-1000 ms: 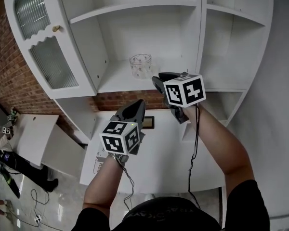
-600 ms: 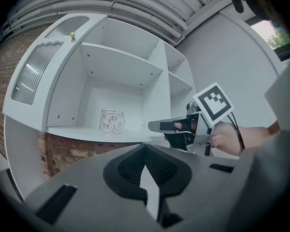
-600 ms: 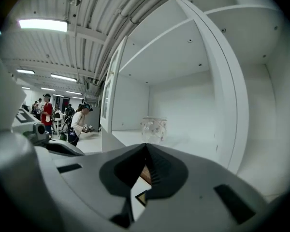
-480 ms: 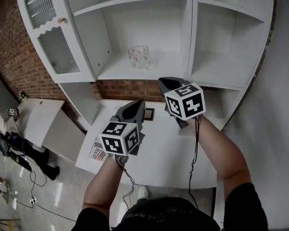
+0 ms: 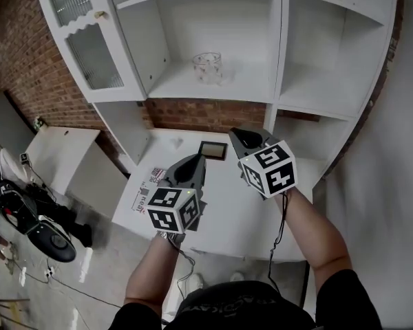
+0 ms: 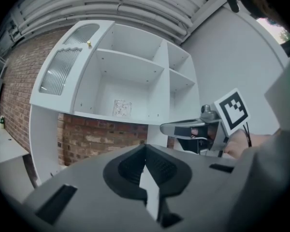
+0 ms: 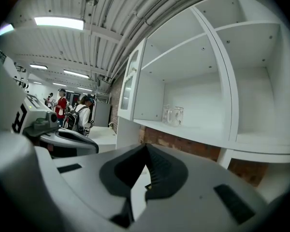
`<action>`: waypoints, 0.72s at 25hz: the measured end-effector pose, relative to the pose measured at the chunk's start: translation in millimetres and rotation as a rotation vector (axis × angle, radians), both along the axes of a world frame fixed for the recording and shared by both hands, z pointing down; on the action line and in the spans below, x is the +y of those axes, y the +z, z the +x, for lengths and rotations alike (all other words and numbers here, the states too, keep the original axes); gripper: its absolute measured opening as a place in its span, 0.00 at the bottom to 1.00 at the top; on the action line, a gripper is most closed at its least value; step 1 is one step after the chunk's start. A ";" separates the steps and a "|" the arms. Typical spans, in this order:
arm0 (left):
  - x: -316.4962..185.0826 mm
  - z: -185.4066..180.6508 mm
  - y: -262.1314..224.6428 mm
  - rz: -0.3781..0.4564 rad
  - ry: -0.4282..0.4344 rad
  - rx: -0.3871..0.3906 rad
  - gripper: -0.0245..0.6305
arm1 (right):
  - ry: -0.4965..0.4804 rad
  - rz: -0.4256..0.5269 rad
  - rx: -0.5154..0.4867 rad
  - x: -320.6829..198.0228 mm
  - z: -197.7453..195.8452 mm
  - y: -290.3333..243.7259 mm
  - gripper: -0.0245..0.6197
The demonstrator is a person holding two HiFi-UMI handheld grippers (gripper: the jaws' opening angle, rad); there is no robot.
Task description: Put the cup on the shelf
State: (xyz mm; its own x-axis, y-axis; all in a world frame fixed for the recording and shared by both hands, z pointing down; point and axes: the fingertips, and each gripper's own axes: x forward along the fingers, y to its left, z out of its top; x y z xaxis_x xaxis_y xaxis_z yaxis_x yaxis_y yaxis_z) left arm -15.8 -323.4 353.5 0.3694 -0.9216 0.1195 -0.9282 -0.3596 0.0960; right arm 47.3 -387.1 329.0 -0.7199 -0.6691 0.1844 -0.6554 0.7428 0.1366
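Observation:
A clear glass cup with a small pattern stands upright on the lower shelf of the white cabinet; it also shows as the cup and the cup in the gripper views. Both grippers are held well back from it, above the white table. My left gripper is shut with nothing in it. My right gripper is also shut and empty, its tips meeting. Each gripper appears in the other's view: right gripper, left gripper.
The cabinet's glass door hangs open at the left. A small dark tablet and a printed sheet lie on the table. People stand in the background; bags and cables lie on the floor at left.
Both grippers have drawn back from the shelf toward the person and lower over the table. The cup stays on the shelf. The right gripper's jaws have shut.

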 end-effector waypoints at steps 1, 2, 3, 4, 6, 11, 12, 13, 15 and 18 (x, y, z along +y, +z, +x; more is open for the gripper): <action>5.2 -4.0 1.4 0.004 -0.004 -0.006 0.04 | 0.002 0.005 -0.002 7.5 -2.2 2.1 0.04; 10.5 -7.9 2.3 0.008 -0.006 -0.013 0.04 | 0.006 0.008 -0.006 15.0 -5.0 3.9 0.04; 15.9 -12.2 2.9 0.013 -0.006 -0.020 0.04 | 0.009 0.011 -0.010 22.6 -8.5 5.7 0.04; 21.5 -16.5 3.8 0.018 -0.004 -0.027 0.04 | 0.015 0.012 -0.014 30.4 -12.4 7.7 0.04; 33.8 -24.9 6.5 0.020 0.010 -0.036 0.04 | 0.030 0.008 -0.025 46.7 -20.6 13.4 0.04; 63.7 -52.6 12.0 0.015 0.058 -0.037 0.04 | 0.086 -0.038 -0.082 83.1 -43.6 29.2 0.04; 68.4 -57.9 13.4 0.012 0.071 -0.035 0.04 | 0.103 -0.049 -0.095 89.3 -46.6 32.3 0.04; 72.8 -62.6 15.2 0.009 0.084 -0.032 0.04 | 0.123 -0.057 -0.104 95.1 -48.4 35.3 0.04; 81.6 -71.4 18.7 0.004 0.108 -0.025 0.04 | 0.162 -0.065 -0.113 106.0 -51.2 40.3 0.04; 93.1 -82.6 22.0 0.002 0.136 -0.018 0.04 | 0.200 -0.076 -0.122 121.1 -56.8 44.3 0.04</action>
